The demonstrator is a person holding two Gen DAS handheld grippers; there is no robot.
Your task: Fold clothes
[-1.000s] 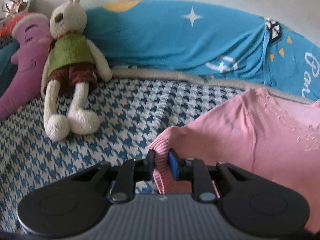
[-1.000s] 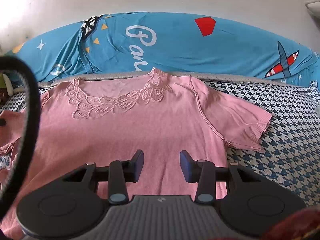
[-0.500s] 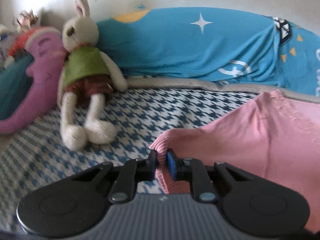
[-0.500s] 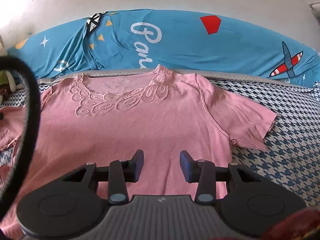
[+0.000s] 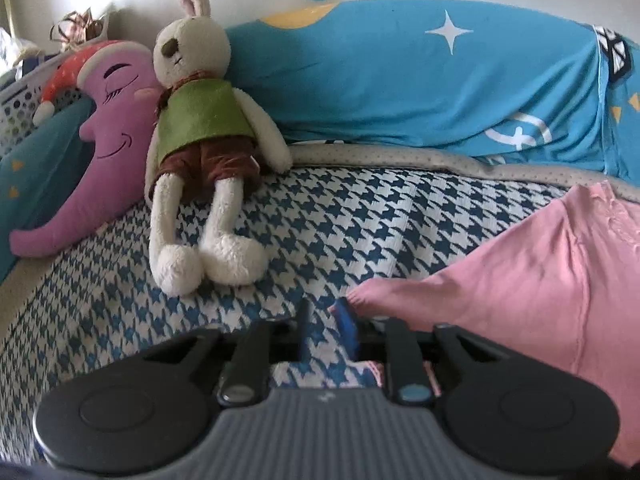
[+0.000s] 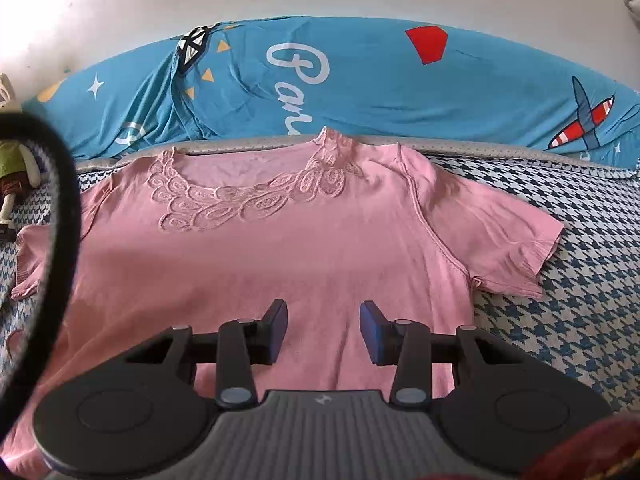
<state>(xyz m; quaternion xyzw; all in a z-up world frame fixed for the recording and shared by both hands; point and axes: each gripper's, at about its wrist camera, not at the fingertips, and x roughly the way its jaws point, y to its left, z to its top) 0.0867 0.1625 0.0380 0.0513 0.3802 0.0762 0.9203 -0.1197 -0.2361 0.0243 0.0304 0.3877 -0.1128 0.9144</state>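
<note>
A pink short-sleeved top with a lace neckline lies spread face up on the blue-and-white houndstooth bed cover. In the left wrist view its left sleeve lies flat, the cuff just right of my left gripper. That gripper's jaws are opening, and only bed cover shows between them; the sleeve edge touches the outside of the right finger. My right gripper hovers open over the lower middle of the top with nothing between its fingers.
A stuffed rabbit in a green vest and a purple moon cushion sit at the left. A long blue patterned bolster runs along the white wall behind. A black cable crosses the right wrist view's left side.
My left gripper has let go of the pink sleeve cuff, which now lies flat on the cover beside it. That view has swung right to left. My right gripper has kept still.
</note>
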